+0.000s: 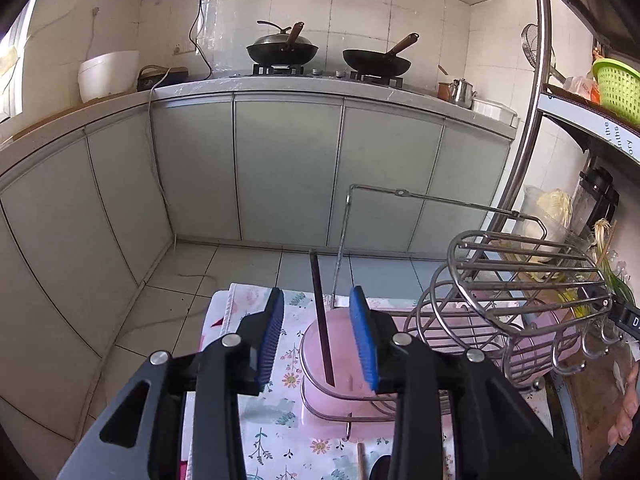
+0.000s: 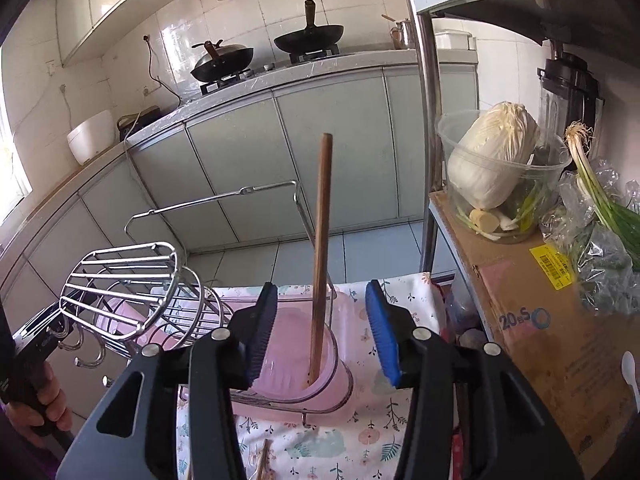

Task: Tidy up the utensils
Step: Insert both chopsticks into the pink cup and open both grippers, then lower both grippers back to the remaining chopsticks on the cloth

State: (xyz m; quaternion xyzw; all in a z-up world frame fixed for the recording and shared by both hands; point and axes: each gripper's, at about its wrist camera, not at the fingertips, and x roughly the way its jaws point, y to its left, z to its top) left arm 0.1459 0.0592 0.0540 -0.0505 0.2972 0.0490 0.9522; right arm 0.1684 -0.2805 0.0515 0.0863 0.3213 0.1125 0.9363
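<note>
My left gripper (image 1: 320,336) stands apart with a dark chopstick (image 1: 322,320) rising between its blue pads, touching neither. My right gripper (image 2: 324,332) is apart too, a brown wooden chopstick (image 2: 320,256) upright between its pads, free of both. Both sticks stand with their lower ends in the pink cup (image 2: 296,356) of the wire utensil rack (image 2: 120,284), just ahead of and below each gripper, long axes near vertical. More utensils, I think chopsticks, lie on the floral cloth (image 2: 360,448) under my right gripper, the nearer hand, pointing away from me.
</note>
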